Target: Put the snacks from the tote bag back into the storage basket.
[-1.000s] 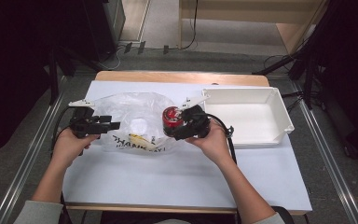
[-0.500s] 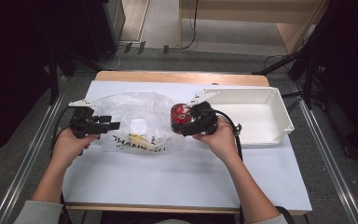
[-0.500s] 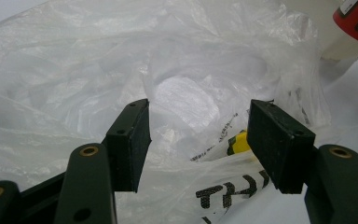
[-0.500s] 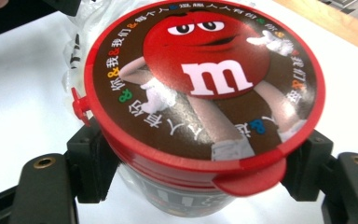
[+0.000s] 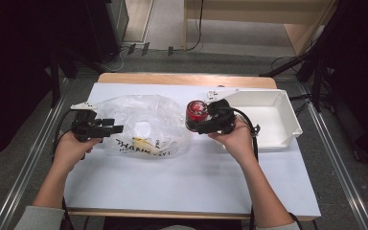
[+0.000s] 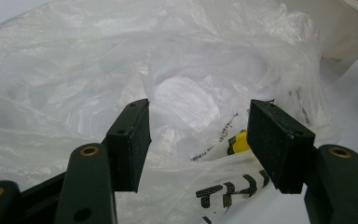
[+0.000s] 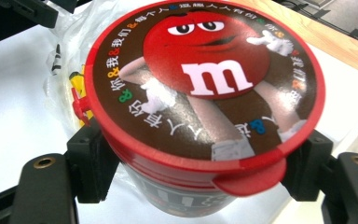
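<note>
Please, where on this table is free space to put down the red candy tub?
The white tray at the right looks bare inside. The near half of the table, between the two forearms, is also free. It is crowded in the middle: the plastic bag lies between the left gripper and the right gripper holding the tub.

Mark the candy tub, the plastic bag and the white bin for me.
candy tub (image 7: pixel 204 79): right gripper view, on the middle of its lid.
plastic bag (image 5: pixel 141 125): high view, on its clear middle.
white bin (image 5: pixel 292 115): high view, on its right wall.
</note>
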Tool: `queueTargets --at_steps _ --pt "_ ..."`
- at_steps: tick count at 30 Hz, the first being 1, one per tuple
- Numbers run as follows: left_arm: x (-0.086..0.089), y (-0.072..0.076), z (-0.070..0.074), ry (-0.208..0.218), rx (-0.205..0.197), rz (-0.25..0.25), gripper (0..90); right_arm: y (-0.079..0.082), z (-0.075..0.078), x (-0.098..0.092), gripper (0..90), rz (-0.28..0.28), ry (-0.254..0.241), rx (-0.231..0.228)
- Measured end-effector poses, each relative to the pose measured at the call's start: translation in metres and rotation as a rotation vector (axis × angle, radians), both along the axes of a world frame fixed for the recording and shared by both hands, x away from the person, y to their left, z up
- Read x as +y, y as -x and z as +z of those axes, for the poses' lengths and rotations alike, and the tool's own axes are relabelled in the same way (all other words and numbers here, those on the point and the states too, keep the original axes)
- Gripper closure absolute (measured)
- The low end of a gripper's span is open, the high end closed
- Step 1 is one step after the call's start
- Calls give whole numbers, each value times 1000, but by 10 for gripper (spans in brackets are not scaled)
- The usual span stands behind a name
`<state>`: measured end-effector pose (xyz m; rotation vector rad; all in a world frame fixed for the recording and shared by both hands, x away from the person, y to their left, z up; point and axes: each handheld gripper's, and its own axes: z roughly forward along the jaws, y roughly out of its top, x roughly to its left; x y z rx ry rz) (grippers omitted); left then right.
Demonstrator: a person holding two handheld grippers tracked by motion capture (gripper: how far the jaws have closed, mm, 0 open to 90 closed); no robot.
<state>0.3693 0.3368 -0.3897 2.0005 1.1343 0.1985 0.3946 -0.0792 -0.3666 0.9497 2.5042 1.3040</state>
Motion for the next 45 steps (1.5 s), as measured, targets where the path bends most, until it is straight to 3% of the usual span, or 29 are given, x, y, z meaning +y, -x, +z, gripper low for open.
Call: queueTargets --at_steps 10,13,25,45 --pt "0 0 0 1 -3 -1 410 -3 2 -14 265 -34 -4 12" --pt "-1 0 0 1 -2 -2 410 -4 3 -18 265 -51 36 -6" --pt "-1 0 0 -2 -5 -4 411 -10 1 -40 265 -106 4 12" --pt "-1 0 0 -3 -17 -9 412 -20 -8 -67 265 -183 18 20"
